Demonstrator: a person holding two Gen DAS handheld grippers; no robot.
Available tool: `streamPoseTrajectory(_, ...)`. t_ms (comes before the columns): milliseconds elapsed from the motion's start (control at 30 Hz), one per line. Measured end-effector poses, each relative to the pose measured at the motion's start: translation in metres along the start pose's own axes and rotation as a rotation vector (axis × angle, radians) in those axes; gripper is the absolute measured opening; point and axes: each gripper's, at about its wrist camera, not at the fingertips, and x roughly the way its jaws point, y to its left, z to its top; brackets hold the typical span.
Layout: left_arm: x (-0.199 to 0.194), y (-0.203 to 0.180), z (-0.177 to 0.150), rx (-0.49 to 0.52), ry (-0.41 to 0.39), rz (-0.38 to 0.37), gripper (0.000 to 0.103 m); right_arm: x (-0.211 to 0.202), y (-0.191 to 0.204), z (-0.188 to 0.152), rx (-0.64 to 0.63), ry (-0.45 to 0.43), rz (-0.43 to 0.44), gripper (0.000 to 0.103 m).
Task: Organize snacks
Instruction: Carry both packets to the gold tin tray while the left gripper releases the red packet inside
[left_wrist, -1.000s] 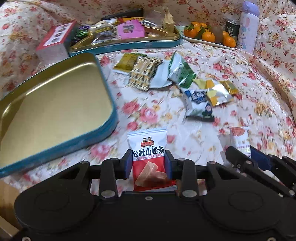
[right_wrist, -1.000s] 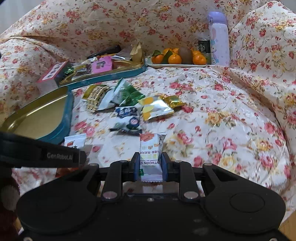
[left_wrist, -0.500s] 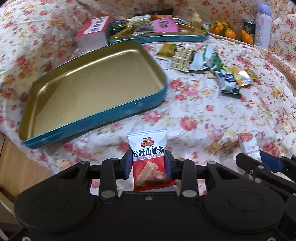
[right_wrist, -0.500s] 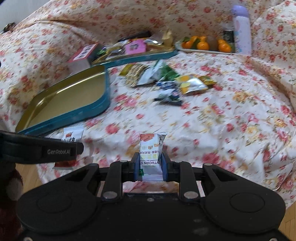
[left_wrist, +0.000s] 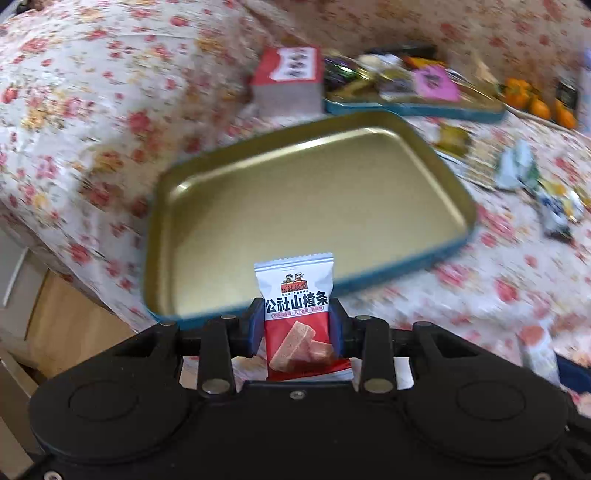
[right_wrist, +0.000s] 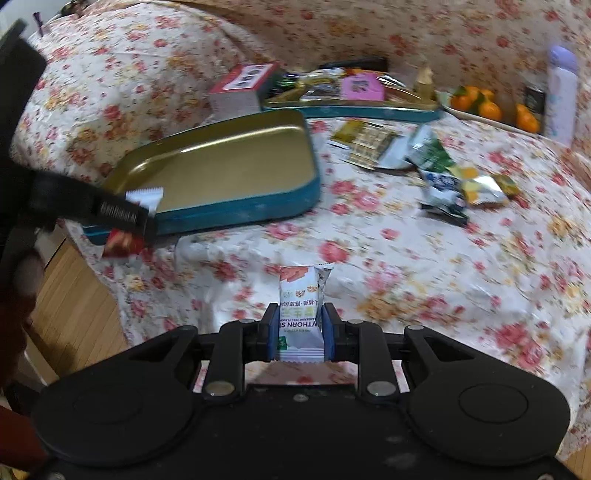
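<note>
1. The left gripper (left_wrist: 296, 325) is clenched on a red-and-white hawthorn strip packet (left_wrist: 297, 314), held upright between its blue pads, top edge pointing to 12 o'clock
2. Just past that packet, from 10 to 2 o'clock in the left wrist view, lies the empty gold tin tray (left_wrist: 295, 206) with a teal outer wall, resting on the floral cloth (left_wrist: 74, 92)
3. The right gripper (right_wrist: 301, 332) is clenched on a white hawthorn snack packet (right_wrist: 302, 295) with an orange top, also upright
4. In the right wrist view the left gripper (right_wrist: 122, 218) appears at 9 o'clock, its packet at the near edge of the tin tray (right_wrist: 229, 166)
5. A heap of loose snack packets (right_wrist: 424, 166) lies on the cloth at 1 o'clock, well apart from the tray
6. At 12 o'clock sit a second teal tray full of snacks (right_wrist: 354, 99) and, just beside it, a red-and-white box (right_wrist: 240, 88)
7. At 2 o'clock are tangerines on a plate (right_wrist: 487, 107) and a lilac bottle (right_wrist: 561, 92)
</note>
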Motion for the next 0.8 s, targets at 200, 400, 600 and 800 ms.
streamPoseTrajectory(200,0.018,0.034,0.024,-0.066,-0.028,0.041,0.044,0.003,0.019,0.013,-0.045,-0.009,0.011,0.025)
streamPoseTrajectory(400,0.03,0.056,0.033,-0.132,-0.02,0.04,0.044,-0.004,0.033,0.032,-0.071,-0.051,0.022,0.025)
streamPoseTrajectory(600,0.035,0.067,0.027,-0.154,-0.008,0.044,0.044,-0.005,0.041,0.059,-0.041,-0.109,0.078,0.025)
streamPoseTrajectory(800,0.047,0.075,0.028,-0.177,0.022,0.046,0.044,0.009,0.05,0.088,-0.046,-0.161,0.084,0.025)
